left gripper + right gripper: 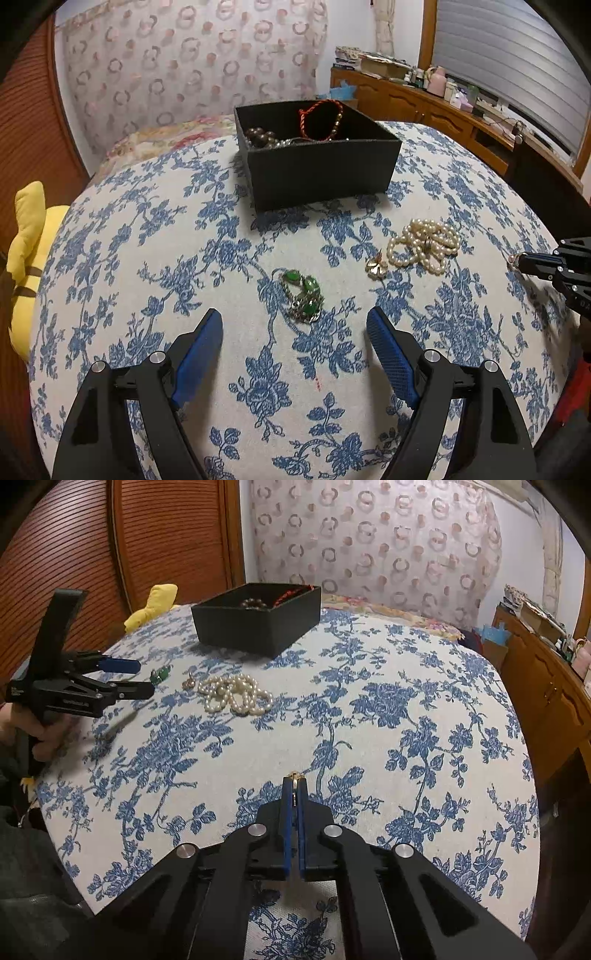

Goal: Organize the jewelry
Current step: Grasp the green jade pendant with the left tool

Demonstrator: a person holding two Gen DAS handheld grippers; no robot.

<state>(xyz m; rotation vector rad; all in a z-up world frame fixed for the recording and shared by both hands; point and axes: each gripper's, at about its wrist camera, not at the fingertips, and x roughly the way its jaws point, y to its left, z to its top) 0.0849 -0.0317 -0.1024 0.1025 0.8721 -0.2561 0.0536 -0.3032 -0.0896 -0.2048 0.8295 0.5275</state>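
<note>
Black and rectangular, the open jewelry box (pixel 325 173) holds a red cord bracelet (pixel 319 118) and dark wooden beads (pixel 260 136). I read no lettering anywhere. On the blue-floral tablecloth (pixel 166 258) lie a white pearl necklace (pixel 424 245), a small gold brooch (pixel 376 267) and a green-stone bracelet (pixel 304 295). My left gripper (pixel 294 325) hangs open just short of that bracelet; my right gripper (pixel 294 781) is clamped on a small gold piece (pixel 294 775). Patterned curtain (pixel 192 70) and wooden cabinets (pixel 424 107) stand behind.
</note>
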